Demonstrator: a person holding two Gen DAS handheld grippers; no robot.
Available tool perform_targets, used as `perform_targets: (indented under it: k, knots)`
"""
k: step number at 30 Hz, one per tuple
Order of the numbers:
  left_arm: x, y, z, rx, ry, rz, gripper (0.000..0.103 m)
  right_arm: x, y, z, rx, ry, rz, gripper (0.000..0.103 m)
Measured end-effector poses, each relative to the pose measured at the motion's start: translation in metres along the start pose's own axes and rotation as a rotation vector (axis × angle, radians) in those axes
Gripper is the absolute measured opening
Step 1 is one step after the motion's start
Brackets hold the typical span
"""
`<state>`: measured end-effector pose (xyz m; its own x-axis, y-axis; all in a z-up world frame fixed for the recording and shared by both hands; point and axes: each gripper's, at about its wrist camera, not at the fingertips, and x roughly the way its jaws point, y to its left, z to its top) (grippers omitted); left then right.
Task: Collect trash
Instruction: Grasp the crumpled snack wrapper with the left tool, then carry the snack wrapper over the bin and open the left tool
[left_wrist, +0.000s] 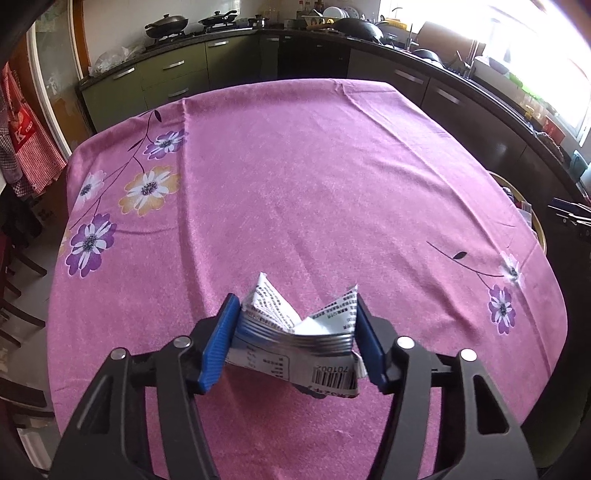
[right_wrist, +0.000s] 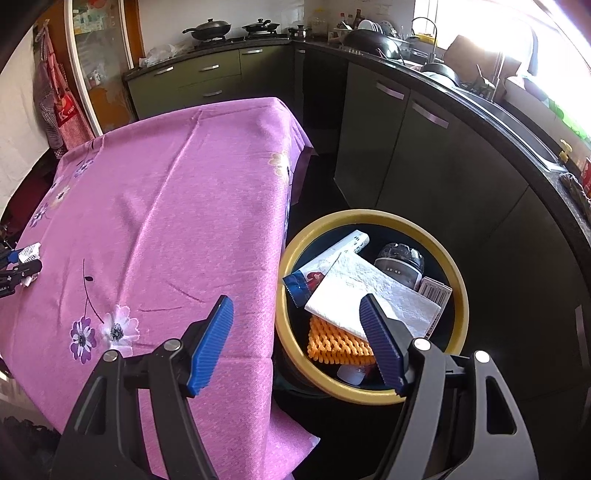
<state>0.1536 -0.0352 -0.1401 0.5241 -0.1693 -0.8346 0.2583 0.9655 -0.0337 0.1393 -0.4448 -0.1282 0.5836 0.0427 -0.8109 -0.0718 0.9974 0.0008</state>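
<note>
Pink floral tablecloth (left_wrist: 314, 192) covers the table; dark kitchen cabinets (right_wrist: 406, 147) stand beyond. Left gripper (left_wrist: 295, 325): blue pads clamped on a crumpled white printed wrapper with barcode (left_wrist: 295, 343), held above the cloth. Right gripper (right_wrist: 297, 339): jaws spread wide, holding nothing, over the table edge and bin. Yellow-rimmed round trash bin (right_wrist: 460, 295) beside the table contains white paper towel (right_wrist: 369, 291), orange foam netting (right_wrist: 332, 341), assorted packets.
</note>
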Motion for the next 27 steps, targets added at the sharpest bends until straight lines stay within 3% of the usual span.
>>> perform_targets:
  k: [18, 23, 27]
  knots:
    - [-0.043, -0.058, 0.026, 0.159, -0.091, -0.069, 0.055, -0.012, -0.013, -0.009, 0.031, -0.017, 0.0, 0.07]
    - [-0.046, -0.093, 0.052, 0.237, -0.105, -0.13, 0.055, -0.025, -0.025, -0.014, 0.053, -0.039, -0.018, 0.07]
    - [-0.043, -0.142, 0.079, 0.337, -0.11, -0.206, 0.056, -0.039, -0.045, -0.024, 0.085, -0.055, -0.06, 0.07]
